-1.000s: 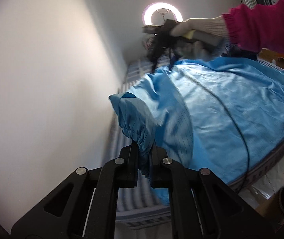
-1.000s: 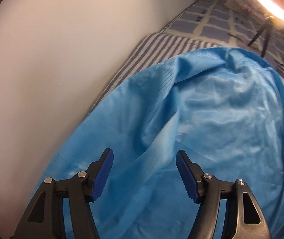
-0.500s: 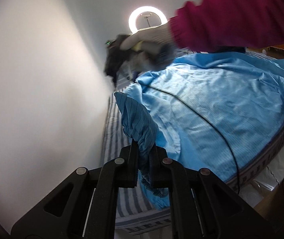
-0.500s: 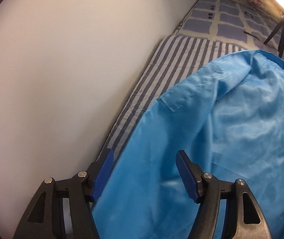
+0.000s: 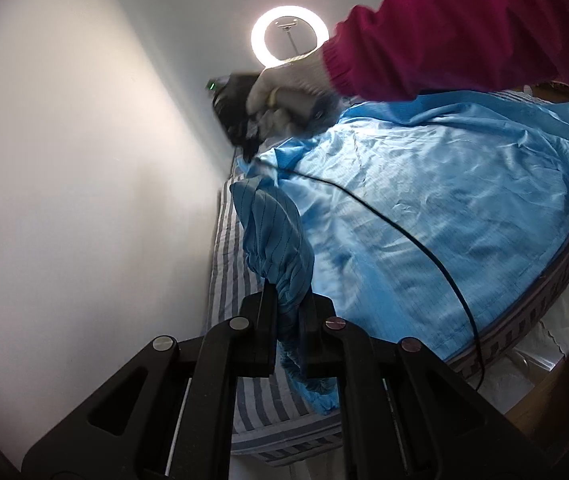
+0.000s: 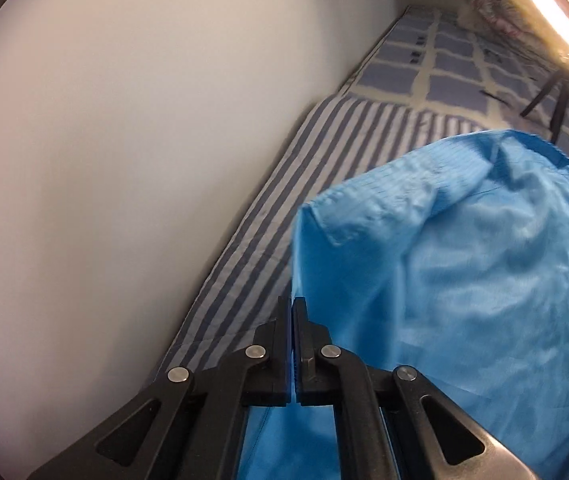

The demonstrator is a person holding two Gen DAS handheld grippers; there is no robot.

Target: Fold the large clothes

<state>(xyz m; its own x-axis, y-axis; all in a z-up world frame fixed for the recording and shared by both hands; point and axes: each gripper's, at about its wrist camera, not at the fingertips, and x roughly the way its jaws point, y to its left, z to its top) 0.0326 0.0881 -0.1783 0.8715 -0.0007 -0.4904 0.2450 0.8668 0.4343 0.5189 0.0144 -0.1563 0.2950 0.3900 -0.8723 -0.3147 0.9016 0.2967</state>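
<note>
A large shiny blue garment (image 5: 424, 208) lies spread over the bed. My left gripper (image 5: 287, 300) is shut on the garment's gathered sleeve cuff (image 5: 272, 240), which stands up bunched from the jaws. In the right wrist view my right gripper (image 6: 293, 304) has its jaws pressed together, and the garment's (image 6: 464, 280) left edge runs in between the blue pads. In the left wrist view the right gripper (image 5: 246, 148) is a dark blur at the garment's far corner, held by a gloved hand (image 5: 284, 80) with a magenta sleeve.
The striped bed sheet (image 6: 284, 184) runs along a white wall (image 5: 84, 160) on the left. A black cable (image 5: 416, 240) crosses the garment. A ring light (image 5: 290, 36) on a tripod (image 6: 556, 92) stands at the far end, by a checked blanket (image 6: 444, 60).
My right gripper has moved left to the garment's edge near the wall and closed on it. The left gripper keeps its hold on the cuff.
</note>
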